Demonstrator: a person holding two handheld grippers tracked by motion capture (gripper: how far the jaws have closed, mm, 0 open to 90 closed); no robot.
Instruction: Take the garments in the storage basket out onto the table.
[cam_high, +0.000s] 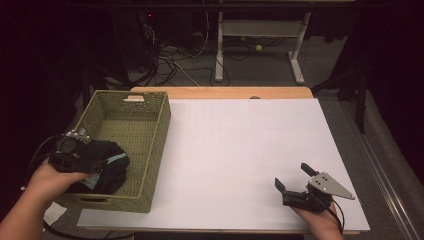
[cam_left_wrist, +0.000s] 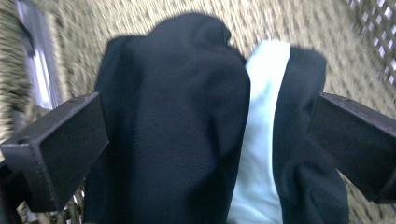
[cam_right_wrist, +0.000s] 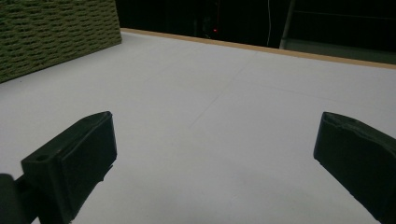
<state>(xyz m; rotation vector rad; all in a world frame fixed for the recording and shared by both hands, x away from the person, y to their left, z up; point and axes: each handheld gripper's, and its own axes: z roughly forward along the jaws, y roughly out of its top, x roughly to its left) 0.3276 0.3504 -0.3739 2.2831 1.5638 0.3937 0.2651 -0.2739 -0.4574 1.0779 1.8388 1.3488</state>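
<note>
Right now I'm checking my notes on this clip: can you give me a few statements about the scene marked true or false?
1. The dark garment with a pale blue band sits in the green woven basket. True.
2. The left gripper is over the white board. False: it is at the basket, its jaws astride the garment.
3. The right gripper holds a ball. False: its jaws stand apart, with nothing between.
4. The right gripper is over the white board. True.

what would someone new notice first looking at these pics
First the green woven basket at the table's left edge, with a bundled black garment showing a pale blue strip at its near end. The left claw straddles that bundle, jaws apart. The right claw rests open on the bare white table, near right.
</note>
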